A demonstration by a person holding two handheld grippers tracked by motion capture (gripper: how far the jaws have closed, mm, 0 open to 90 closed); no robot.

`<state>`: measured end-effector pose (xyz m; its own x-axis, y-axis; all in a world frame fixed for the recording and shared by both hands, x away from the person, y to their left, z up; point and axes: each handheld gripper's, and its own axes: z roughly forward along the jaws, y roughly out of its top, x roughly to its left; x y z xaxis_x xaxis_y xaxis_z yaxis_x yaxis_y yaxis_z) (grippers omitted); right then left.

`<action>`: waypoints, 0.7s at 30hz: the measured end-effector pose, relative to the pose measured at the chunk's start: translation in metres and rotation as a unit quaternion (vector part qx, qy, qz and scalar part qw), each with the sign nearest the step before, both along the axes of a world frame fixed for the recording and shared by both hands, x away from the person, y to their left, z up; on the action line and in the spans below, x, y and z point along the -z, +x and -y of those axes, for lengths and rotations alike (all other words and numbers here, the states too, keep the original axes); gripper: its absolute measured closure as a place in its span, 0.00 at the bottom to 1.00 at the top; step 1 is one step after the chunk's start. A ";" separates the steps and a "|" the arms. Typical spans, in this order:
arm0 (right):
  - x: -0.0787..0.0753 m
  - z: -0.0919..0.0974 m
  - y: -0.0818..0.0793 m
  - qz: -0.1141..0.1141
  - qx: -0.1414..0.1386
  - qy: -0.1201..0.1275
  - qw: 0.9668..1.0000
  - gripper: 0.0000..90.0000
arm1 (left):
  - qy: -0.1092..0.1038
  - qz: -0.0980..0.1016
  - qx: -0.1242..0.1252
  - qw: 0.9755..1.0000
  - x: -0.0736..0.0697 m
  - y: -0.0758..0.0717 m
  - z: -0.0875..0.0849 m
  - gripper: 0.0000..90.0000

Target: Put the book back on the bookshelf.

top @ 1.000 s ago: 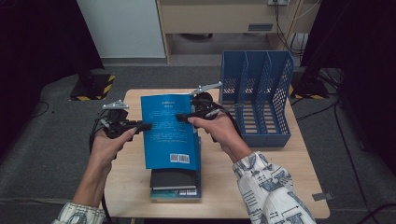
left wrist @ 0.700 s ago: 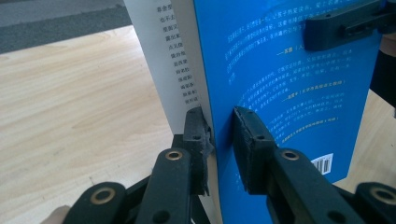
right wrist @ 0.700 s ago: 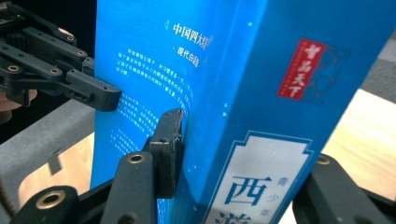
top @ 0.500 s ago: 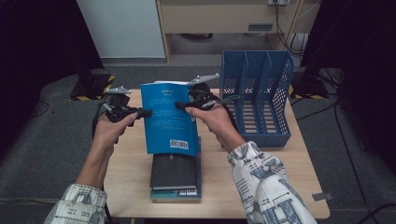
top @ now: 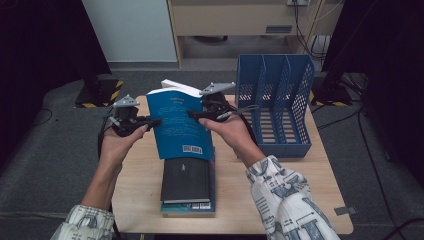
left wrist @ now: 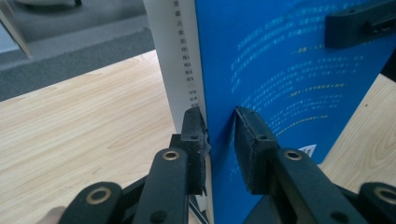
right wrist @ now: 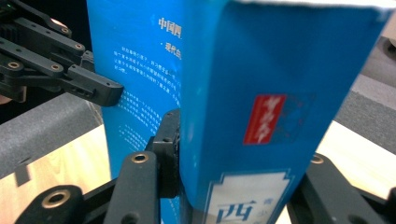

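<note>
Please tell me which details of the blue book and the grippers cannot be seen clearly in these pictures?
- Blue book: its small cover print is too small in the high view.
- Right gripper: its right jaw's pad is hidden behind the book's spine in the right gripper view.
- Books lying flat: the lowest one's cover is hidden by the black one on top.

We see a light wooden table (top: 140,170) on grey carpet (top: 45,165). Directly on it, below the fingers of both grippers and nearer the person, lies a stack of books (top: 187,185), a black one on top. Right of the right gripper's fingers stands a blue file rack (top: 277,107).
</note>
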<state>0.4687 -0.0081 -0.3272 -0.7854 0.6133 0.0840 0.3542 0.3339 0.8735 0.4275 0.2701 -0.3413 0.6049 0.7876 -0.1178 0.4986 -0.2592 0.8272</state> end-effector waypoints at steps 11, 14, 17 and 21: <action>-0.006 0.008 -0.030 0.021 -0.044 -0.019 0.999 0.60 | -0.011 0.028 -0.002 1.000 0.004 -0.025 0.003 0.74; -0.010 0.007 -0.030 0.025 -0.056 -0.009 0.998 0.60 | -0.002 0.034 -0.003 0.999 0.004 -0.028 0.005 0.73; -0.012 0.006 -0.029 0.028 -0.065 0.000 0.997 0.58 | -0.006 0.039 -0.007 0.999 0.005 -0.029 0.006 0.73; -0.013 0.002 -0.029 0.031 -0.076 0.010 0.997 0.59 | -0.010 0.044 -0.017 0.999 0.010 -0.030 0.005 0.69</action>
<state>0.4397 -0.0106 -0.3143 -0.8727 0.4863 0.0432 0.2460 0.3618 0.8992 0.3977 0.2649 -0.3517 0.5872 0.8053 -0.0820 0.4319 -0.2260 0.8731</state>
